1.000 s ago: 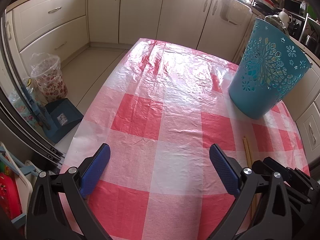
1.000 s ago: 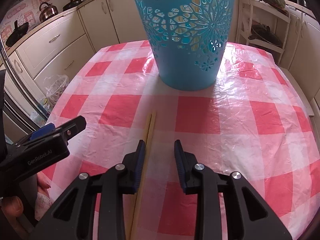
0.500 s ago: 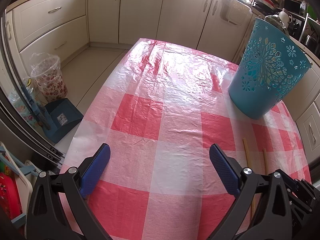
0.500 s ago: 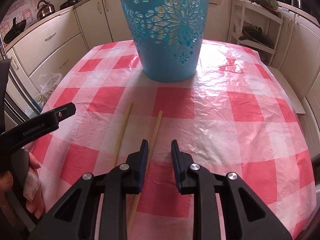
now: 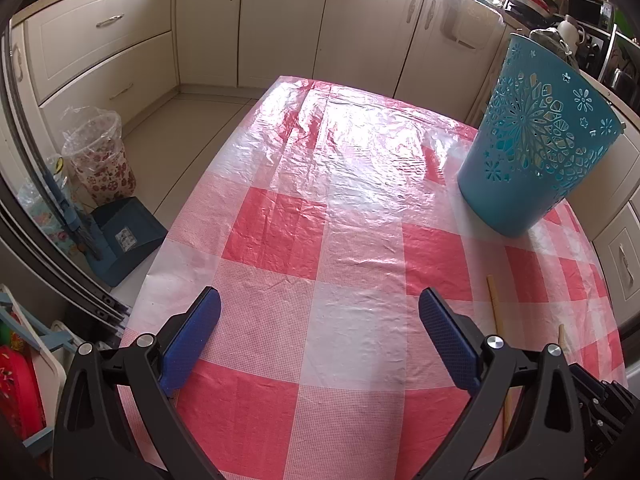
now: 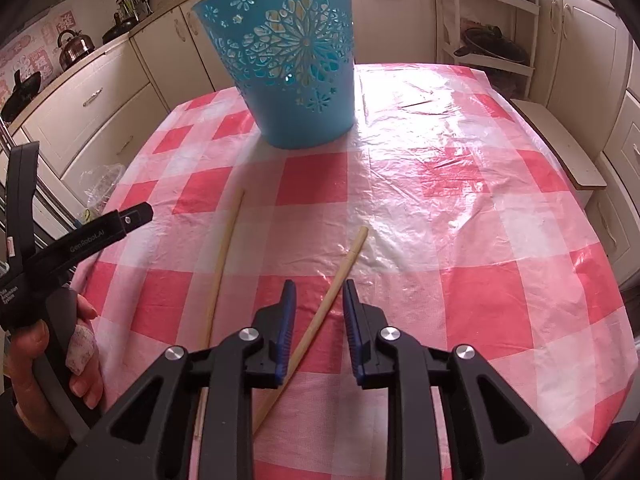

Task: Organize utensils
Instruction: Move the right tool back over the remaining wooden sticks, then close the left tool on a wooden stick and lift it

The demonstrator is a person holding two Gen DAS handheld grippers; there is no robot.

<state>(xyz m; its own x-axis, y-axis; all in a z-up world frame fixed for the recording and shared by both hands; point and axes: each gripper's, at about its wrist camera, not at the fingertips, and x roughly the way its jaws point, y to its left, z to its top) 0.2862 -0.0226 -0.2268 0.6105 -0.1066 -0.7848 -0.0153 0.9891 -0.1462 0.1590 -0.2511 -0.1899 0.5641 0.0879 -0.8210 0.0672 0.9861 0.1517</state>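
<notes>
Right tool (image 6: 319, 306), jaws narrowly apart and just closing, straddles a chopstick (image 6: 340, 270) unclamped, pointing toward the blue basket (image 6: 296, 76) beyond.

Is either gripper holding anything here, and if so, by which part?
Nothing held. The right gripper straddles one pale wooden chopstick mid-length, pads not pressing; the left gripper is wide open.

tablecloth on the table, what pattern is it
Red and white checks on the plastic tablecloth, clearest in the left wrist view.
</notes>
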